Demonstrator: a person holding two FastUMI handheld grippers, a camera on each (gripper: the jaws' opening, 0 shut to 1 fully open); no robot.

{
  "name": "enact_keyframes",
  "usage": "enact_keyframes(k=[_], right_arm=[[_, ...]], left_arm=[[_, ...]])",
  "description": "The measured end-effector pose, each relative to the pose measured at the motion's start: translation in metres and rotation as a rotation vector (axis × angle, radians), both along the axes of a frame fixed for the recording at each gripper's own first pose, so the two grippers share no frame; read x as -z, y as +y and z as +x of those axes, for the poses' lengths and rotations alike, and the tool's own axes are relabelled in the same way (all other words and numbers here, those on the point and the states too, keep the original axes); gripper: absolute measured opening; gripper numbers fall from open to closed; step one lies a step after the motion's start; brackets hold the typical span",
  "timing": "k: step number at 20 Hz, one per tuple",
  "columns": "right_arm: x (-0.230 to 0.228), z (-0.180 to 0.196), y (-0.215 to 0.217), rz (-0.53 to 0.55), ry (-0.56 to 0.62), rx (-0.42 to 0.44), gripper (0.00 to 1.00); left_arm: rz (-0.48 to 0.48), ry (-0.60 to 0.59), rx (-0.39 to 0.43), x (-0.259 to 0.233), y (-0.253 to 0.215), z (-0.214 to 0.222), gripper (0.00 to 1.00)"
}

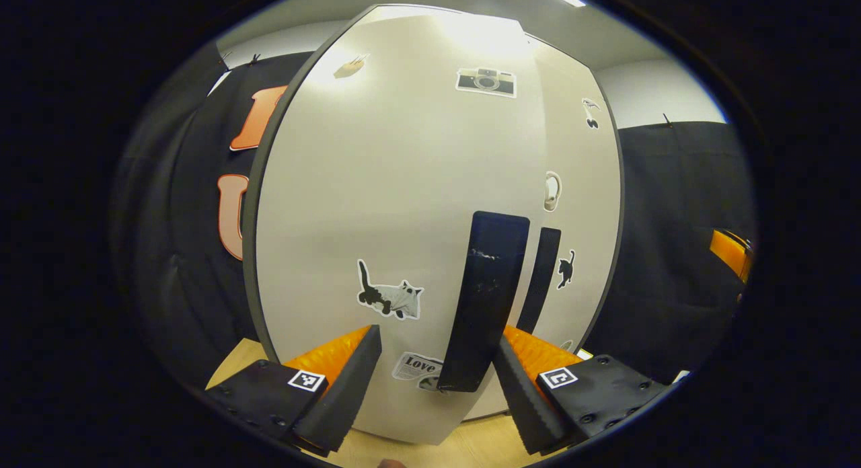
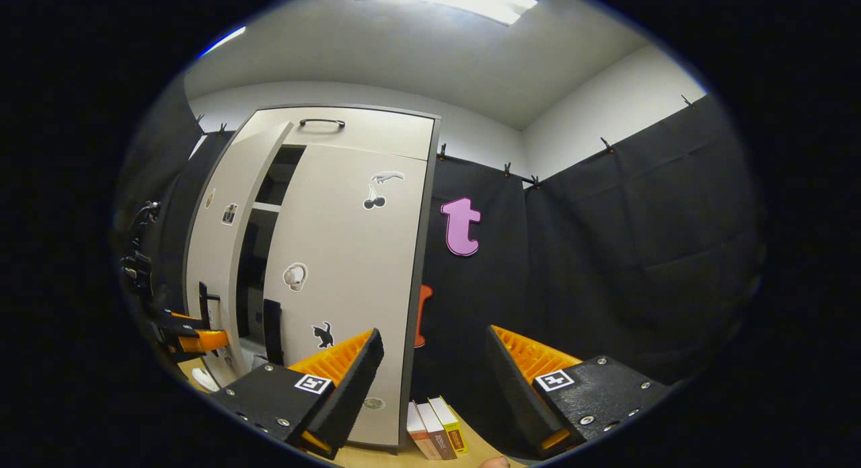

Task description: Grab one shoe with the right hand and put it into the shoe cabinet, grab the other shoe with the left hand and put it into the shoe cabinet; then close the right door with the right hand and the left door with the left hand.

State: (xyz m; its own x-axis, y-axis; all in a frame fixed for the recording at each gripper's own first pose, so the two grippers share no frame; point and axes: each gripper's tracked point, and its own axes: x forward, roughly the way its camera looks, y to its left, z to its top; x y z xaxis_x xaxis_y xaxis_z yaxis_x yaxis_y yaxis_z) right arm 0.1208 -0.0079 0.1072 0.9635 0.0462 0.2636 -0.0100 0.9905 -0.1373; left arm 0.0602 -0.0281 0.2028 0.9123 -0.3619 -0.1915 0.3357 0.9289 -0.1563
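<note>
Hand-held gripper (image 1: 436, 380) partly masking handle (image 1: 485, 300)

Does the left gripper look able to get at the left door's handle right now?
Probably yes: the left gripper is open, and the left door's handle stands between its fingers with nothing between.

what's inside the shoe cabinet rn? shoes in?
Through the gap between the left door and right door of the shoe cabinet, a shelf edge shows over dark space. The doors cover the rest; no shoes visible.
</note>
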Motion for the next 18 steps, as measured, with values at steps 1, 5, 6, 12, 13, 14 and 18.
enact_keyframes(k=[1, 5, 6, 12, 13, 14, 18], right_arm=[[0.001, 0.002, 0.0, -0.002, 0.004, -0.006, 0.94], [0.006, 0.01, 0.005, -0.005, 0.016, -0.043, 0.94], [0.008, 0.012, 0.008, -0.004, 0.022, -0.055, 0.94], [0.016, 0.017, 0.022, -0.009, 0.044, -0.117, 0.94], [0.016, 0.017, 0.024, -0.007, 0.044, -0.131, 0.94], [0.015, 0.016, 0.025, -0.006, 0.042, -0.14, 0.94], [0.013, 0.016, 0.029, -0.003, 0.048, -0.167, 0.94]], left_arm=[[-0.004, 0.005, -0.012, 0.001, 0.0, 0.0, 1.0], [0.029, -0.009, -0.046, -0.001, -0.004, 0.003, 1.0], [0.041, -0.013, -0.053, -0.002, -0.005, 0.004, 1.0], [0.112, 0.001, -0.101, -0.002, -0.007, 0.003, 0.99], [0.128, 0.002, -0.111, -0.001, -0.007, 0.002, 0.99], [0.148, -0.001, -0.118, 0.0, -0.007, 0.001, 0.99], [0.152, 0.019, -0.118, -0.012, -0.001, -0.022, 0.99]])
